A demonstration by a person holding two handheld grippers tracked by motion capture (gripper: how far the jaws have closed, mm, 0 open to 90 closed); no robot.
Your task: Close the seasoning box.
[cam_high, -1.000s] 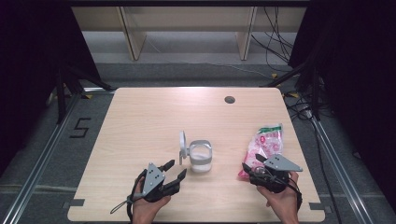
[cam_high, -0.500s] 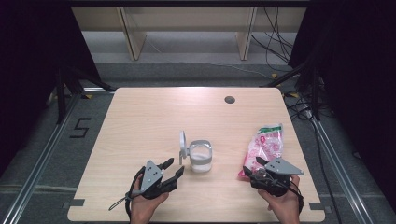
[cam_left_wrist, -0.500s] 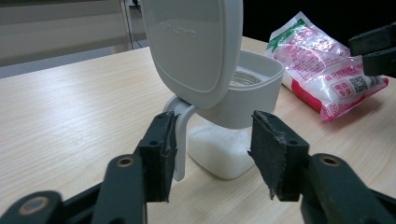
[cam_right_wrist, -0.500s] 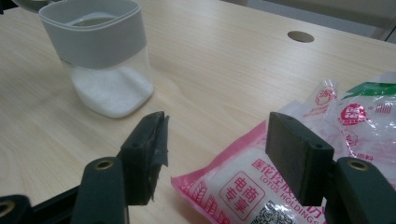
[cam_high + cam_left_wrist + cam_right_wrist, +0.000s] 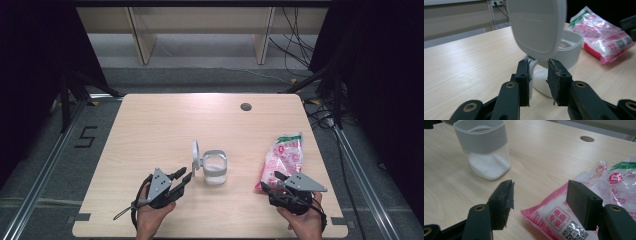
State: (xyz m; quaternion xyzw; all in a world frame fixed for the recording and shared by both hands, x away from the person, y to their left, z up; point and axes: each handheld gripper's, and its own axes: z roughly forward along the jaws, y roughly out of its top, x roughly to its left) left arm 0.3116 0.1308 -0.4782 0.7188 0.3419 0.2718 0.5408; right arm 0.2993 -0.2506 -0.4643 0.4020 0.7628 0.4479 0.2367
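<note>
Left gripper [image 5: 184, 178] closing in on jar [image 5: 215, 168], right gripper [image 5: 272, 182] waiting at bag [image 5: 285, 159]

Left jaws have just been closing, narrow gap now, nothing pinched yet (the hinge below the upright lid [image 5: 537, 26] sits just past the tips). Jar mid-table, part full of white grains. Right jaws wide open, straddling the bag's near corner, not gripping. Next, likely: left pinches the hinge or steadies jar, right clamps bag to lift and pour

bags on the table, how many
1. The bag, pink and white, lies at the table's right side, just ahead of the right hand-held gripper and right of the jar.
</note>
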